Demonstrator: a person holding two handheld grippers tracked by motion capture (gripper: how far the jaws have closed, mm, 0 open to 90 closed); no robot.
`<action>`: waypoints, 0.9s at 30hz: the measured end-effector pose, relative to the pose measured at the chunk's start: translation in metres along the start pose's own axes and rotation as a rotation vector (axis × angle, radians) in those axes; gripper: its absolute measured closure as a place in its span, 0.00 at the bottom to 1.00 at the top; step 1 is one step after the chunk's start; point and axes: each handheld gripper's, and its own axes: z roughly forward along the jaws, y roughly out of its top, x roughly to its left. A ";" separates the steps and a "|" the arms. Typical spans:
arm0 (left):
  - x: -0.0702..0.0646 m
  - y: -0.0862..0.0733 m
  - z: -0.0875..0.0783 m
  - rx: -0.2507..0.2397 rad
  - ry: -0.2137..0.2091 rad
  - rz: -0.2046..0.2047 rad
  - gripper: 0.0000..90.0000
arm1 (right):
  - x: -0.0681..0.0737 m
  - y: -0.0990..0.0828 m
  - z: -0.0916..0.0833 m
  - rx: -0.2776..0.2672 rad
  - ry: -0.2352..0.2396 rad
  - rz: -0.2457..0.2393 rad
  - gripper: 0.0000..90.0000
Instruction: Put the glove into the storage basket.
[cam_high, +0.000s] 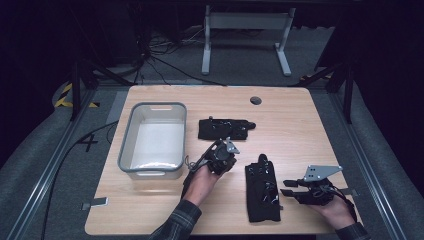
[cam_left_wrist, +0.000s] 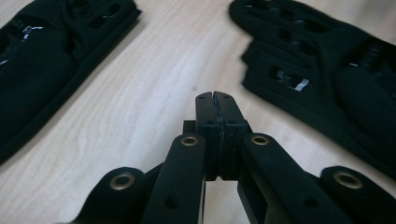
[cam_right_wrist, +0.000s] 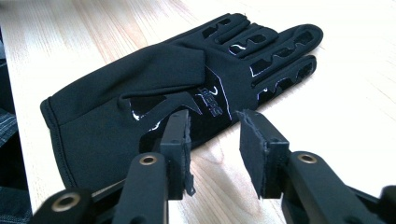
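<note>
Near glove flat on table, front centre, beside R gripper: jaws apart, empty. L gripper shut, empty. Judged soft, light, limp; pinch at cuff edge.

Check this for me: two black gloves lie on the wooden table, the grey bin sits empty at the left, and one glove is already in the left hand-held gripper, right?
Not quite. The left hand-held gripper is shut on nothing; the left gripper view shows its jaws pressed together over bare table. Both black gloves lie on the wood, and the grey bin is empty.
</note>
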 end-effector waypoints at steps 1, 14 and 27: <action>0.000 0.000 0.000 0.000 0.000 0.000 1.00 | 0.000 0.000 0.000 0.000 0.000 0.000 0.70; 0.051 0.042 0.030 0.027 0.101 -0.045 1.00 | -0.001 0.000 0.001 0.001 0.004 0.001 0.68; 0.080 0.044 0.059 0.083 0.158 -0.097 1.00 | -0.002 -0.001 -0.001 -0.005 0.001 0.004 0.67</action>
